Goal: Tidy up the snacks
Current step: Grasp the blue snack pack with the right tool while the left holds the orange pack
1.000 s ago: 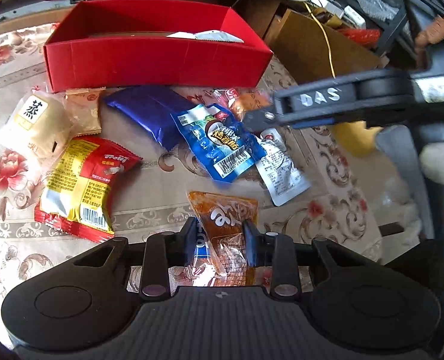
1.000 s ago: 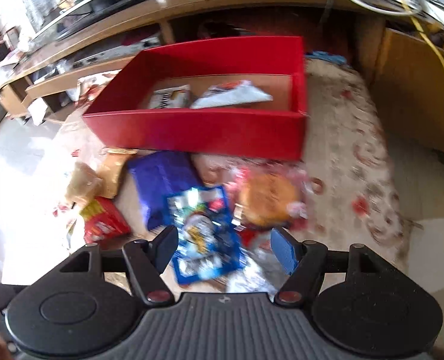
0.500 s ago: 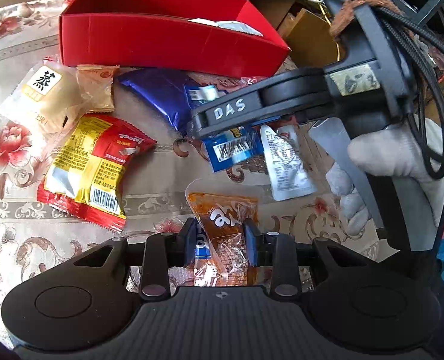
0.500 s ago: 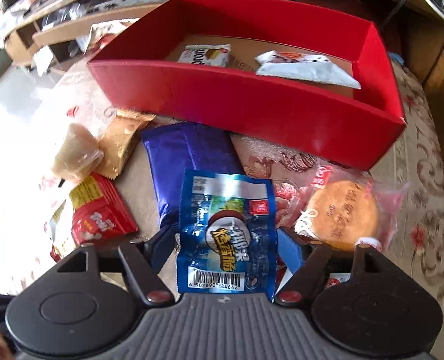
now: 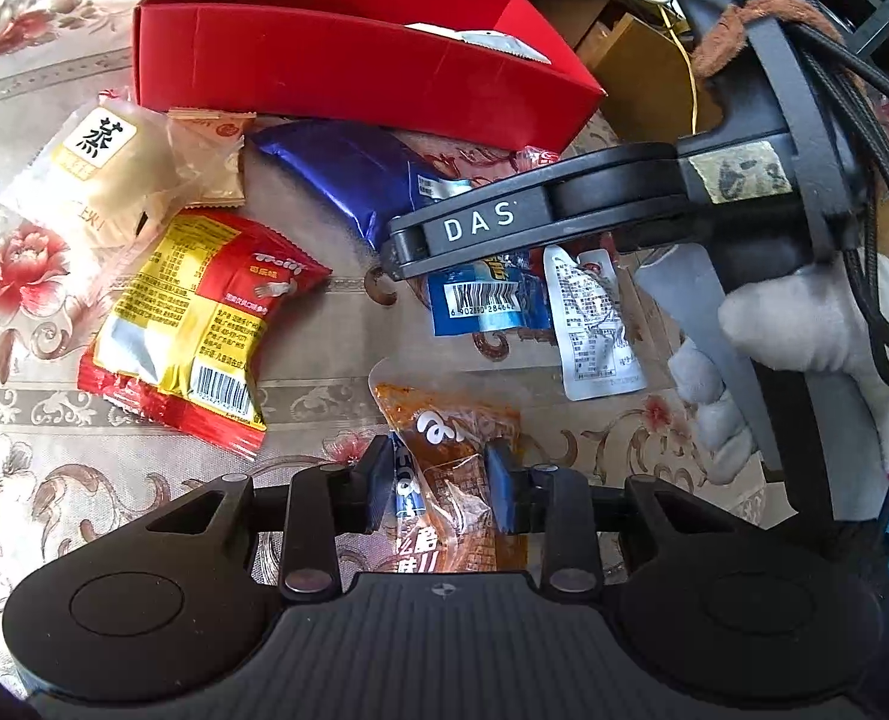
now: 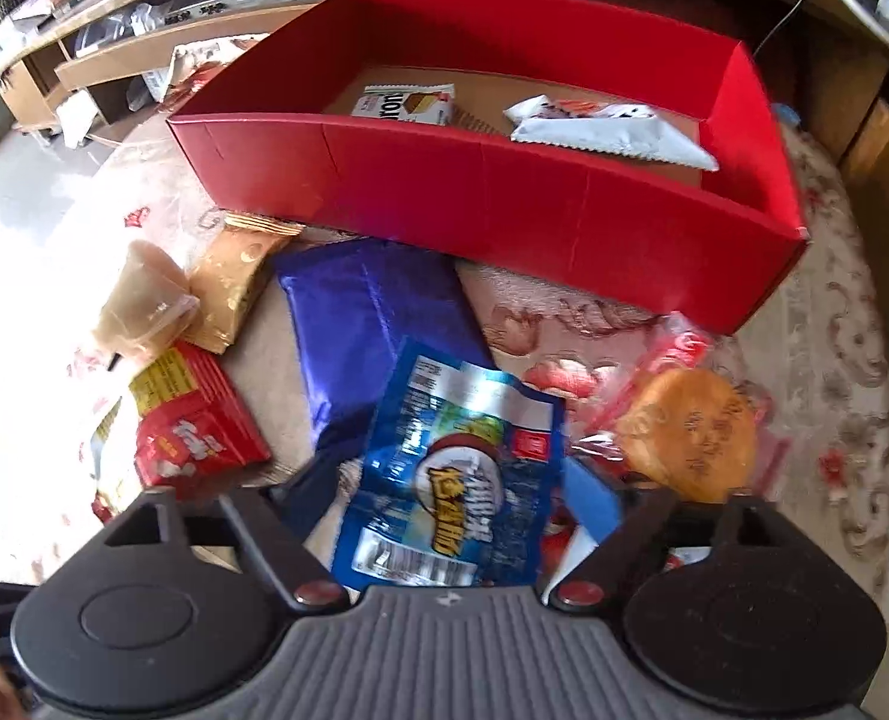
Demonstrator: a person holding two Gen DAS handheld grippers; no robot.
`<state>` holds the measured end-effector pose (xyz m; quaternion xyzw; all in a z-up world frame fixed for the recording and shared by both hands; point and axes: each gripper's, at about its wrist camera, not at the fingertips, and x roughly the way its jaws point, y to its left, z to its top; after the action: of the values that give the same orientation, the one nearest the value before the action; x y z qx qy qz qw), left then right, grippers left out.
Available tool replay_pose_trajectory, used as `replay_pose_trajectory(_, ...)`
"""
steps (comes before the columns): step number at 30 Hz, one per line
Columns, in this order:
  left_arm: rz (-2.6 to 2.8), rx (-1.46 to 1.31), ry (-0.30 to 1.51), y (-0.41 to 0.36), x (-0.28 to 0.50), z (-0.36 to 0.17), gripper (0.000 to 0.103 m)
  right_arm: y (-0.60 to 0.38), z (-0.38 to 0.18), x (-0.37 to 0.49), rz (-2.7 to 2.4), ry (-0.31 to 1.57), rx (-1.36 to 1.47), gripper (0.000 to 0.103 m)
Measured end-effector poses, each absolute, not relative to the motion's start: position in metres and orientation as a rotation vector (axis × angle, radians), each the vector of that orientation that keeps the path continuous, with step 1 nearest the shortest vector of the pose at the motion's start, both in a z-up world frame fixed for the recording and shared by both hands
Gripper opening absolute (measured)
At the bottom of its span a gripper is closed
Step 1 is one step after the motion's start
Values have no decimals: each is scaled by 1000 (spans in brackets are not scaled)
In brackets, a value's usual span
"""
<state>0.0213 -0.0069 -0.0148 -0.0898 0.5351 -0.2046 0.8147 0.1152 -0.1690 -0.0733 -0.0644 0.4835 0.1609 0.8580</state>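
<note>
My left gripper (image 5: 438,483) is shut on an orange clear-wrapped snack packet (image 5: 453,456), low over the flowered cloth. My right gripper (image 6: 450,492) has its jaws around a blue snack packet (image 6: 450,480) and holds it with the top edge curling up; it also shows in the left wrist view (image 5: 489,300) under the right gripper's body (image 5: 534,222). The red box (image 6: 504,192) stands just beyond, holding a white packet (image 6: 612,126) and a small wafer packet (image 6: 405,105).
On the cloth lie a dark blue bar (image 6: 366,318), a red-yellow packet (image 5: 204,324), a beige tea cake (image 5: 96,174), a gold packet (image 6: 237,282), a round orange cake (image 6: 684,432) and a white sachet (image 5: 594,324). Wooden shelves and cables stand behind the box.
My right gripper came down over the blue packet, closed on it, and its top edge has lifted. My left gripper keeps hold of the orange packet, moved slightly.
</note>
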Motion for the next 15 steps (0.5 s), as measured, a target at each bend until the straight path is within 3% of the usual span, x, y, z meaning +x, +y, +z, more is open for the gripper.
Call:
replay_pose_trajectory(5,-455,-164,1152,-14,20,-17,41,-171,-70,99,386,1018,-137,67)
replay_pose_trajectory(8,-483,-146,1149,-20,17,-16,48,-176,-61,94,393,994,-113,67)
replay_pose_trajectory(10,-507,-116,1140,-27,14,-14,59,-180,-56,92,391,974,-94,67)
replay_pose_trajectory(12,-520,-87,1139,-35,11,-14,78,-182,-53,91,396,971,-90,67)
replay_pose_trajectory(15,-553,-39,1156,-48,9,-19,90,-181,-54,89,401,974,-101,67)
